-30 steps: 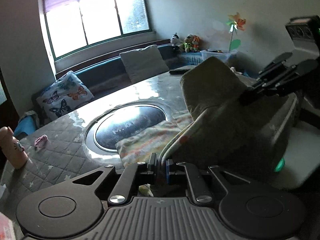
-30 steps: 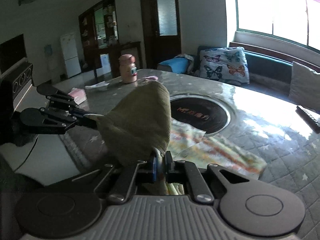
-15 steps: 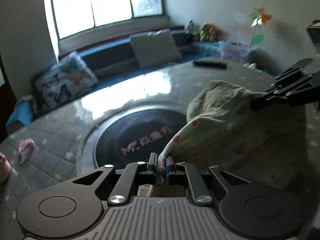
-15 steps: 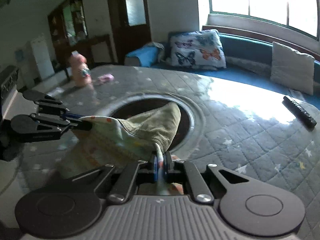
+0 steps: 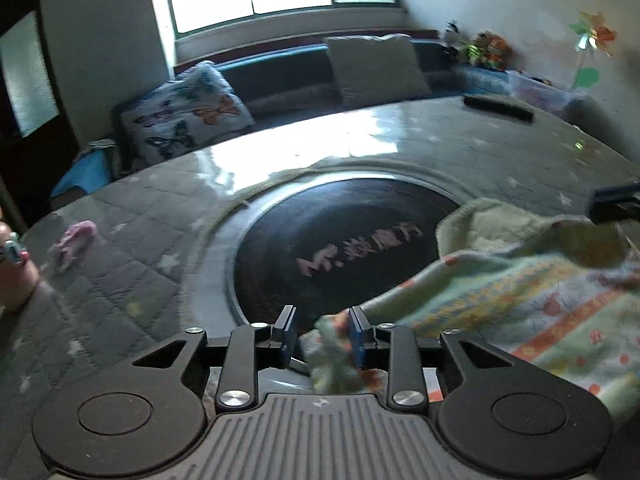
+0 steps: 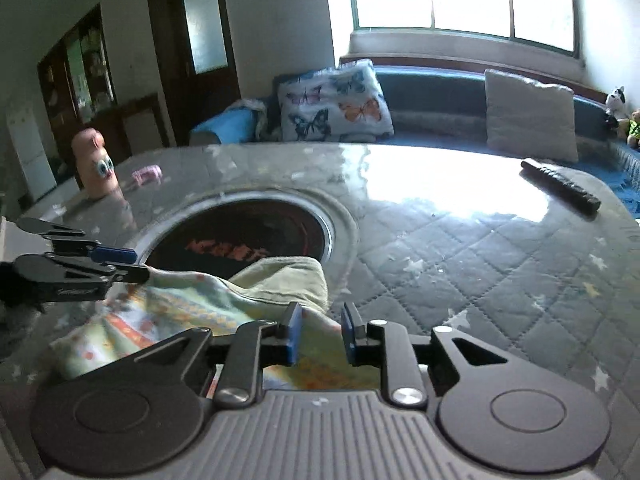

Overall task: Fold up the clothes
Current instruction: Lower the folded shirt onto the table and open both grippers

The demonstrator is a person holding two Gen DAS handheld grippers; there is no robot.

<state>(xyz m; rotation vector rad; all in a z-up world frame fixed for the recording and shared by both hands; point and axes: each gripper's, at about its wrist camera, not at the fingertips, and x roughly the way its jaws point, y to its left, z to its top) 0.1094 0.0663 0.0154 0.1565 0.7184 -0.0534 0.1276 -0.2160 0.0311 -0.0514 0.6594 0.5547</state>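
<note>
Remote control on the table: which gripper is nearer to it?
Right. The right gripper sits on the garment's remote control side; the left gripper is across the garment, farther away.

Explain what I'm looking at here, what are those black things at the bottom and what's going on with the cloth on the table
Each picture comes from a fisheye camera mounted on hand-held tongs; a person holds one in each hand. The black parts at the bottom are the tongs themselves. One view looks along the left tongs, the other along the right tongs, where the left pair also shows at the left edge.

A small patterned garment lies folded over on a round quilted table, partly covering the dark round inset at its centre. Both tongs have just been opening and now stand apart, with cloth between them but not pinched. Also on the table: a remote control, a pink figurine and a small pink item.
</note>
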